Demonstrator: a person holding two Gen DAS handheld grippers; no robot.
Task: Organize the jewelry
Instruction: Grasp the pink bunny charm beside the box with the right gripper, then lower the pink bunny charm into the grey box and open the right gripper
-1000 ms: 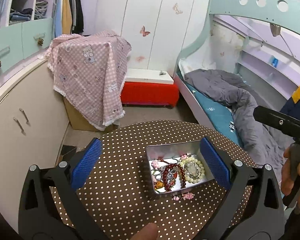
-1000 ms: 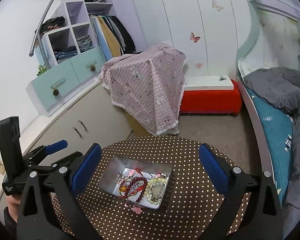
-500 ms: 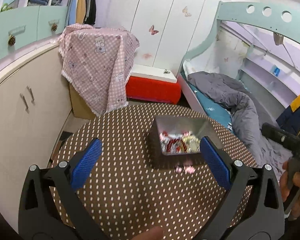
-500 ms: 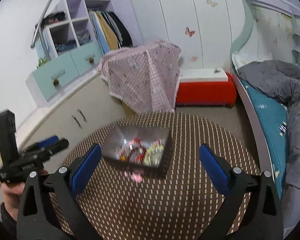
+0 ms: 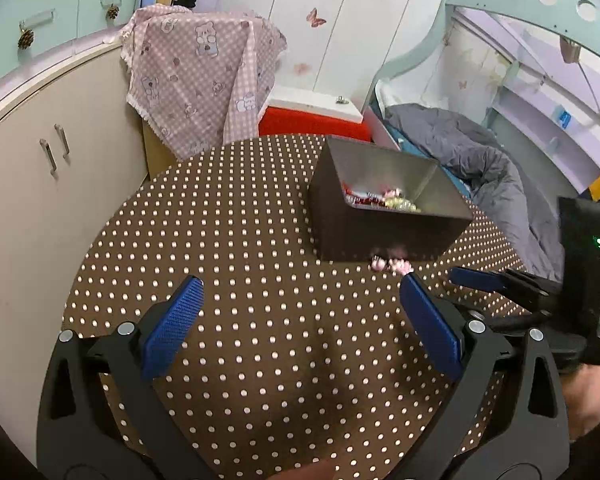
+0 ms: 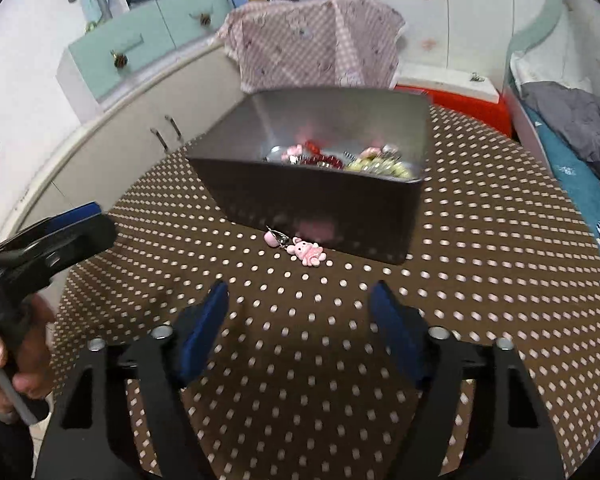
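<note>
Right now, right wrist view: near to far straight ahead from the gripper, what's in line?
right gripper → pink charm on the dotted tablecloth → metal tin holding jewelry → pink checked cloth

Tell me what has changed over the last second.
Both claws, left and right, have come down low and closer to the metal tin; the right one has narrowed but holds nothing. The tin, the jewelry inside it and the pink charm on the table stayed put.
</note>
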